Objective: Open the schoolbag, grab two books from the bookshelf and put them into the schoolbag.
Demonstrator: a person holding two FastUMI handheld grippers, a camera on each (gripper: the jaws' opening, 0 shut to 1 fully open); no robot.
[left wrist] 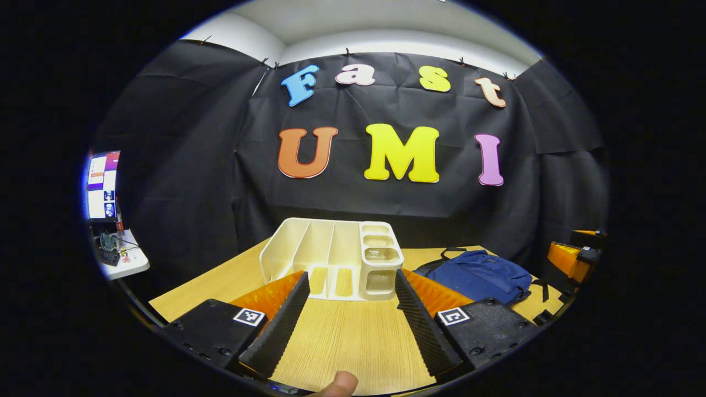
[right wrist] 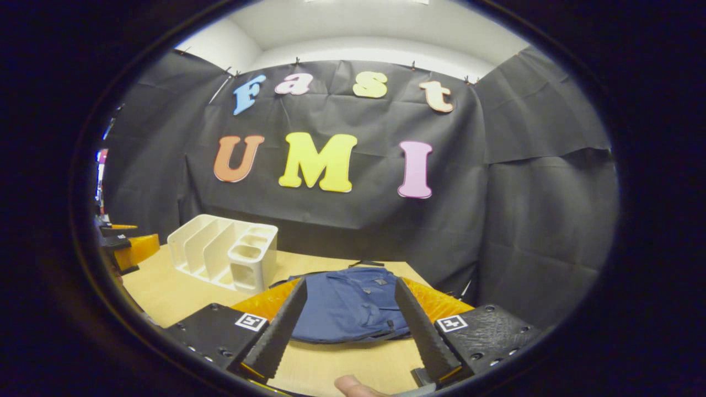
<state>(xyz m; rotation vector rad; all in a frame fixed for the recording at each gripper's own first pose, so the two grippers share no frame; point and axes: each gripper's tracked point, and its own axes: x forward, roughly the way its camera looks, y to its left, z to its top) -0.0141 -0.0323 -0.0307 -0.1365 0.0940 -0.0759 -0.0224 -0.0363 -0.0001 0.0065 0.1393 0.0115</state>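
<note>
On the table point(left wrist: 353, 336), both hand-held grippers gape, facing bookshelf point(left wrist: 336, 256) and schoolbag point(right wrist: 353, 303)

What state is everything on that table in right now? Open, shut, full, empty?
schoolbag: lying flat, looks closed
bookshelf: upright, slots look empty, no books seen
left hand-held gripper: open, holding nothing
right hand-held gripper: open, holding nothing, aimed at the schoolbag
monitor: switched on

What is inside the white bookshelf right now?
The white bookshelf shows bare slots: no books seen between its dividers in either view. The small square compartments look empty too, though their depths are partly hidden by their walls.
</note>
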